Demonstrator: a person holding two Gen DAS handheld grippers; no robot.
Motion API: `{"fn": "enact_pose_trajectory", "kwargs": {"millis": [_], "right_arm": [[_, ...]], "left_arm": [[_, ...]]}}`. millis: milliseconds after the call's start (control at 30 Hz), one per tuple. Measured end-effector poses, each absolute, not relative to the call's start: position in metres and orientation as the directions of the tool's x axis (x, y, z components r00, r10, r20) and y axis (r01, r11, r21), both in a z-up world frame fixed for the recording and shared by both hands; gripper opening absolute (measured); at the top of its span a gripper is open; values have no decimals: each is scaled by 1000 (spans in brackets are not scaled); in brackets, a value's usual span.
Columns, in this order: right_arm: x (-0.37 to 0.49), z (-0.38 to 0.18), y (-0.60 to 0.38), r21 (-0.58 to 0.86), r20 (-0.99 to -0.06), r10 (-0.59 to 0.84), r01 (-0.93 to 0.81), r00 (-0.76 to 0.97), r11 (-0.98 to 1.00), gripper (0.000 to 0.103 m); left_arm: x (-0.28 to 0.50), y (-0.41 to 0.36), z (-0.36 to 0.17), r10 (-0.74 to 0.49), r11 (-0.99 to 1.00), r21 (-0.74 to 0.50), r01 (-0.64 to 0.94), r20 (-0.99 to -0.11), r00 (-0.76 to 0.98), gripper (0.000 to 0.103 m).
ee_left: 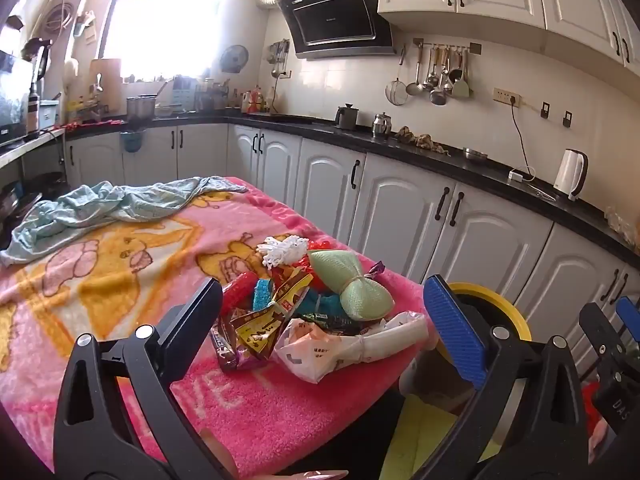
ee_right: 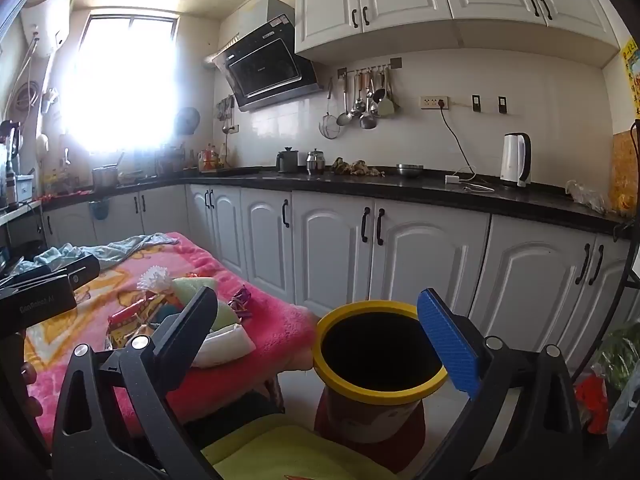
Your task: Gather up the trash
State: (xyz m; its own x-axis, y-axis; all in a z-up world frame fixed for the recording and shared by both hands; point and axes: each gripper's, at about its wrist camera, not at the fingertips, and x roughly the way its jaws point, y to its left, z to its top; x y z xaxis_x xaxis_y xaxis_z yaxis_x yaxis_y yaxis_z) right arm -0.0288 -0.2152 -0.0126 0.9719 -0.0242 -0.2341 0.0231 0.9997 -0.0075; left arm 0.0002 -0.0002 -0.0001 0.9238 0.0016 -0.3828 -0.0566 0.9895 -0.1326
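- The trash pile [ee_left: 304, 312], made of snack wrappers, a crumpled white paper bag [ee_left: 344, 348], a green mesh bundle [ee_left: 352, 284] and a white net puff, sits heaped on the near corner of the pink blanket [ee_left: 120, 280] covering the table.
- The yellow-rimmed bin [ee_right: 380, 352] stands on the floor just beside that corner; its inside looks dark, and I cannot tell whether anything is in it.
- By my reckoning the collecting has barely begun: the whole heap is left to move.
- The left gripper [ee_left: 320, 312] is spread wide and empty, framing the pile.
- The right gripper [ee_right: 320, 328] is also wide and empty, above the bin.
- Only the right view shows the bin's mouth; only the left shows the pile clearly.
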Motion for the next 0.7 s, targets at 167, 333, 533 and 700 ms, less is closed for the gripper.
{"fn": "enact_pose_trajectory", "kwargs": {"millis": [167, 333, 533, 700], "right_arm": [[-29, -13, -215, -1, -238, -28, 29, 971, 1000, 97], [-28, -14, -215, -1, -244, -24, 24, 970, 1000, 97], [-27, -14, -217, 4, -248, -19, 20, 968, 1000, 97], [-27, -14, -217, 6, -251, -17, 19, 968, 1000, 97]], "left_arm": [[0, 0, 0, -1, 990, -130, -52, -381, 924, 92], [0, -1, 0, 5, 991, -122, -56, -380, 925, 92], [3, -5, 2, 4, 992, -118, -53, -381, 925, 92], [3, -7, 5, 7, 992, -114, -54, -377, 926, 92]]}}
